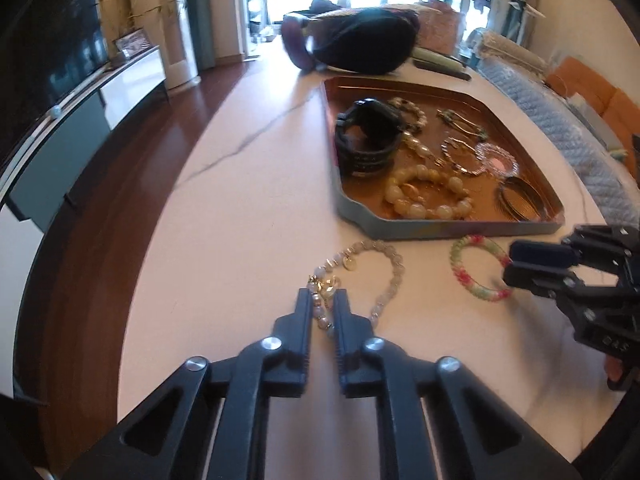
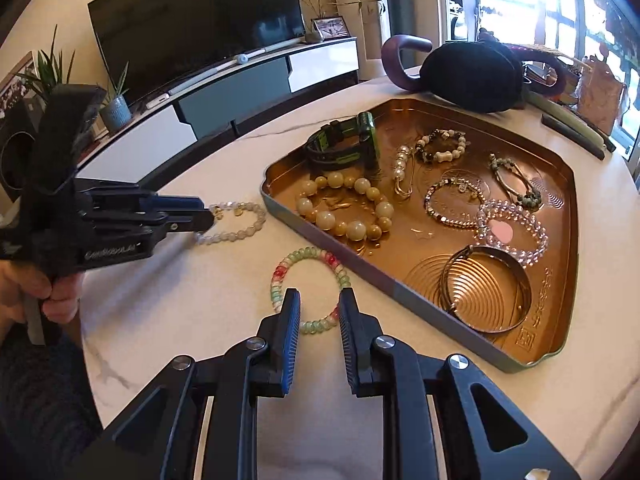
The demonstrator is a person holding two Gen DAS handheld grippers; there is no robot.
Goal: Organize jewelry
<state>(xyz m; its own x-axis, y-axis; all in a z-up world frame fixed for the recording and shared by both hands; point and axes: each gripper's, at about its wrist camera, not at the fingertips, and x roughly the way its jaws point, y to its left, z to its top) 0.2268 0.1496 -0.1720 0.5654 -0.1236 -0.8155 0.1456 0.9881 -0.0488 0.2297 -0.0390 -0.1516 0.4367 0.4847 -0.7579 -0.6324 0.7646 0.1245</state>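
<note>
A pale bead bracelet with gold charms [image 1: 378,270] lies on the white table; it also shows in the right wrist view [image 2: 240,224]. My left gripper [image 1: 323,300] has its fingers narrowly apart around the bracelet's near side. A green, pink and white bead bracelet [image 2: 310,288] lies beside the tray, seen too in the left wrist view [image 1: 478,270]. My right gripper [image 2: 319,300] is open, its fingers straddling that bracelet's near edge. A gold tray [image 2: 420,296] holds several bracelets and a dark watch [image 2: 348,144].
A black pouch [image 2: 472,76] with purple handles lies behind the tray, and a dark stick lies at its far right [image 2: 576,136]. The table edge curves on the left, above a dark wood floor [image 1: 132,184]. A TV [image 2: 196,24] on a low cabinet stands beyond.
</note>
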